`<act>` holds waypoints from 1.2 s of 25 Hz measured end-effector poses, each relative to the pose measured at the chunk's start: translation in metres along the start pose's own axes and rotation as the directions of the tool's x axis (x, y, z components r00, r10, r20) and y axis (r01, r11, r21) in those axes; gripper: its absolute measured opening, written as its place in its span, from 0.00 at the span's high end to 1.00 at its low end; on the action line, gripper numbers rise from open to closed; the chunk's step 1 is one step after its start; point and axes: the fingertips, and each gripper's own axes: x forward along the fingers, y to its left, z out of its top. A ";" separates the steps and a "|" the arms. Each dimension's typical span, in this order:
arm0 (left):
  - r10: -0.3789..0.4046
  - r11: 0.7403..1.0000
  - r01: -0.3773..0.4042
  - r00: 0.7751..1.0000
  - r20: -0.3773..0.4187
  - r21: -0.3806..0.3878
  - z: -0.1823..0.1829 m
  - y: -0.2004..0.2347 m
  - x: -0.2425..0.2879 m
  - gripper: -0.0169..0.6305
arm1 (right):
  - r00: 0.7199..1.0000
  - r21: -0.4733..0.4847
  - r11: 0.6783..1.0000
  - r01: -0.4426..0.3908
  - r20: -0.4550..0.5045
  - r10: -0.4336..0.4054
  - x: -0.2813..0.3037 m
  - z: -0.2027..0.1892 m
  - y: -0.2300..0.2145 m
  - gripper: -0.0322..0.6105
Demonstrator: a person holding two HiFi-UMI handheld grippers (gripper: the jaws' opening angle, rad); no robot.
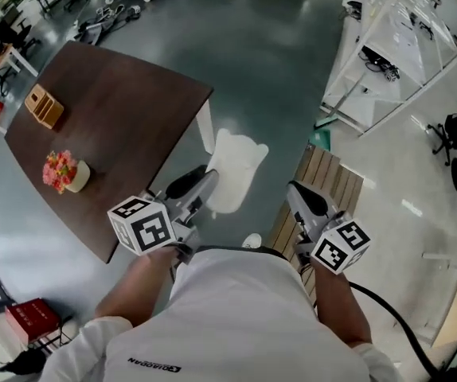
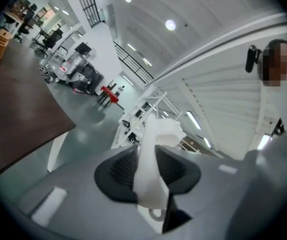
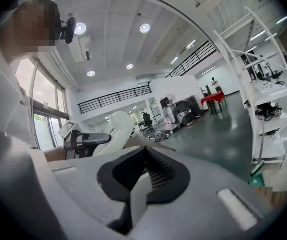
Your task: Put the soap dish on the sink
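Soap dish (image 1: 232, 169): white, flat and elongated, held in the air above the grey-green floor (image 1: 276, 70), clear of every surface. It sits between the corner of the dark brown table (image 1: 109, 126) and the wooden slatted platform (image 1: 324, 185). Its near end is clamped in the left gripper (image 1: 206, 183). Its long axis continues the line of that gripper, pointing away from the person and toward the top of the head view. The far end is free and has a wavy, lobed edge. From the head view the broad face of the dish faces up toward the camera. In the left gripper view the dish (image 2: 153, 154) is seen edge-on as a narrow white strip between the two black pads, and the left gripper (image 2: 148, 161) has both pads pressed against its sides. The right gripper (image 1: 302, 196) is beside the left one and level with it, above the platform, touching nothing. In its own view the right gripper (image 3: 144, 171) has its jaws closed together with nothing between them, and the dish (image 3: 114, 129) appears at the left. On the table stand a flower pot (image 1: 65, 172) and a wooden box (image 1: 44, 106), well apart from the dish. White shelving (image 1: 396, 46) stands at the upper right.
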 end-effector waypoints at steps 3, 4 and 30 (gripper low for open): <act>-0.058 0.998 0.060 0.997 -0.058 0.026 -0.005 -0.014 0.048 0.79 | 0.996 0.006 0.996 0.084 0.036 -0.084 -0.030 0.008 -0.033 0.95; -0.073 0.997 0.075 0.994 -0.075 0.027 -0.008 -0.018 0.063 0.79 | 0.993 0.015 0.994 0.111 0.044 -0.112 -0.041 0.008 -0.044 0.95; -0.451 0.874 0.482 0.749 -0.485 -0.068 -0.065 -0.149 0.363 0.79 | 0.707 0.280 0.717 0.639 0.152 -0.690 -0.212 0.042 -0.240 0.95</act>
